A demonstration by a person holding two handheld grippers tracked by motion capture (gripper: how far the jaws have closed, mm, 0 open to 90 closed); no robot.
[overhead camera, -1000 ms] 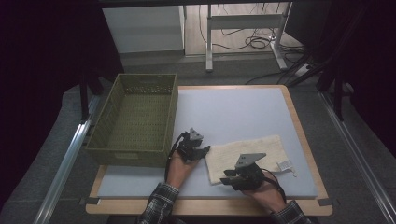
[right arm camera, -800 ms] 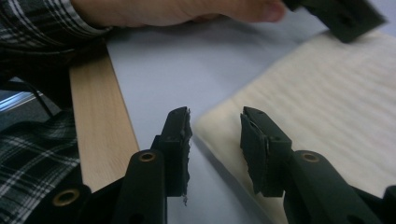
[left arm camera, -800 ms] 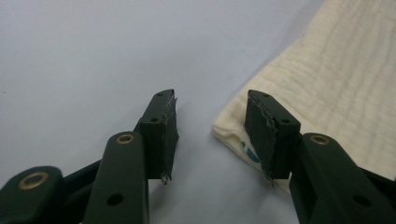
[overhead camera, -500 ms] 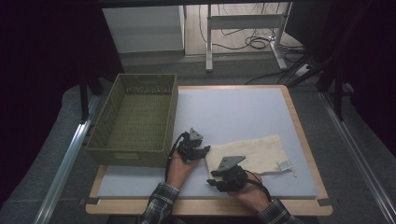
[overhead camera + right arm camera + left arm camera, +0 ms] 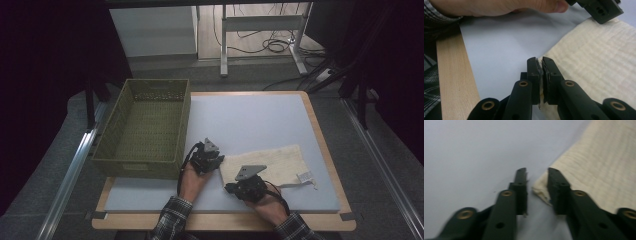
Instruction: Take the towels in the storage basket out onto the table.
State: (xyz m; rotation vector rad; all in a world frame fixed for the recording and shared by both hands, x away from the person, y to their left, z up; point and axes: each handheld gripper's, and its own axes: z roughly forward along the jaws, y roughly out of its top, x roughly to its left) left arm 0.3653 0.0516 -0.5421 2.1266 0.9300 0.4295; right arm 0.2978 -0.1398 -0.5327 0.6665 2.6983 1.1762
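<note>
left gripper (image 5: 537, 176) sits low at the near-left corner of the cream cloth (image 5: 272, 162), jaws spread with a clear gap; the cloth corner pokes into that gap, edge against the inner face of one jaw, not pinched. bare pale blue mat (image 5: 469, 152) fills the side of that claw away from the cloth, and the cloth's ribbed weave runs off past the other jaw. right gripper (image 5: 539, 61) has its jaws pressed together on the cloth's near edge, a thin sliver of fabric visible in the seam between them, rest of the cloth spreading off to one side of that claw. in the right gripper view the left hand (image 5: 506, 6) and the tip of the left gripper sit farther ahead, that tip right over the cloth's far corner; the table's wooden edge (image 5: 454, 80) and a plaid sleeve (image 5: 434, 20) lie off to the other side. from the high view the left gripper (image 5: 206, 159) is just beside the olive woven basket (image 5: 145, 127), which stands on its far-left side, apart from the cloth. right gripper (image 5: 246, 184) sits nearer the person, on the cloth's near edge. a white tag (image 5: 304, 178) lies at the cloth's far-right corner, well away from both claws. cloth lies flat on the mat.
</note>
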